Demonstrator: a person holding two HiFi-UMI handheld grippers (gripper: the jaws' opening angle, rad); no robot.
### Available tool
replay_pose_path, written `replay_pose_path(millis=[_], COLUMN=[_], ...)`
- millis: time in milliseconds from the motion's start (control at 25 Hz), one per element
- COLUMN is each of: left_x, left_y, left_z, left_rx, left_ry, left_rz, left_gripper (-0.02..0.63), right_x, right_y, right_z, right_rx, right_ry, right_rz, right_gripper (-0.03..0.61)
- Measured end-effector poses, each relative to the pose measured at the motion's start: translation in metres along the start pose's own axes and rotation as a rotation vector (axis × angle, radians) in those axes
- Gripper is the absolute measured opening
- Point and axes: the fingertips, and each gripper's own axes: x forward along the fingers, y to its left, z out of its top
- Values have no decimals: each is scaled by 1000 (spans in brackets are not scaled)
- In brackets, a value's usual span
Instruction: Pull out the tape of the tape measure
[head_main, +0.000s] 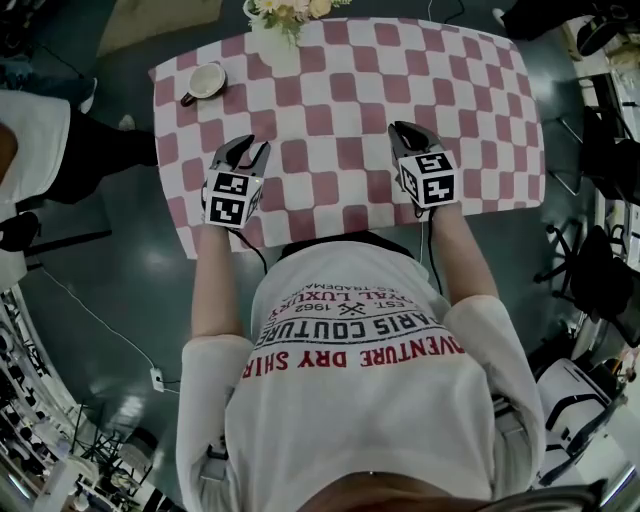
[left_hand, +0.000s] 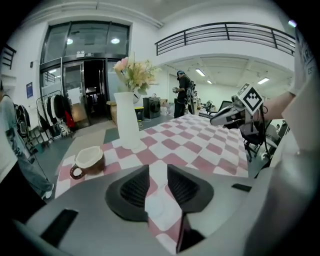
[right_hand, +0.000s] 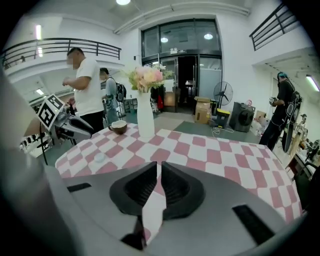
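The tape measure (left_hand: 156, 206) is a small, round, white thing that lies flat on the pink and white checked cloth of the table (head_main: 330, 90), on the near left part. In the left gripper view it shows through the gap between the jaws of the left gripper (left_hand: 158, 167), lower down on the cloth. The pads do not touch it, and this gripper is released and holds nothing.

In the right gripper view the tape measure (right_hand: 98, 158) lies to the left, near the left gripper and well apart from the right gripper (right_hand: 159, 167). The right gripper's jaws stand only a little apart. Only the cloth shows in the narrow slit between them, so this gripper is also empty.

In the head view the left gripper (head_main: 248, 150) covers the place of the tape measure. The right gripper (head_main: 405, 130) is held over the near right part of the table. Farther away stand a brown cup (head_main: 205, 82) at the left and a white vase (head_main: 275, 35) with flowers.

Each gripper carries a cube with black and white square markers. The person's shirt (head_main: 360, 350) has upside-down print, and "COUTURE", "DRY SHIR" and "1962" are readable. No writing on the tape measure is readable.
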Motion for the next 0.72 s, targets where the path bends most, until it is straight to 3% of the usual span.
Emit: replay_pose_path(millis=[160,720], left_x=[-14,-107], left_y=[3,10], left_z=[23,148], left_rx=[28,148], left_ry=[-60,-461], left_rz=[29,124], left_gripper=[35,17], right_x=[-13,-64], right_y=[14,46], right_z=[32,137], right_rx=[20,-69], right_ry=[-94,-470], right_rz=[57,46], right_gripper=[32,28])
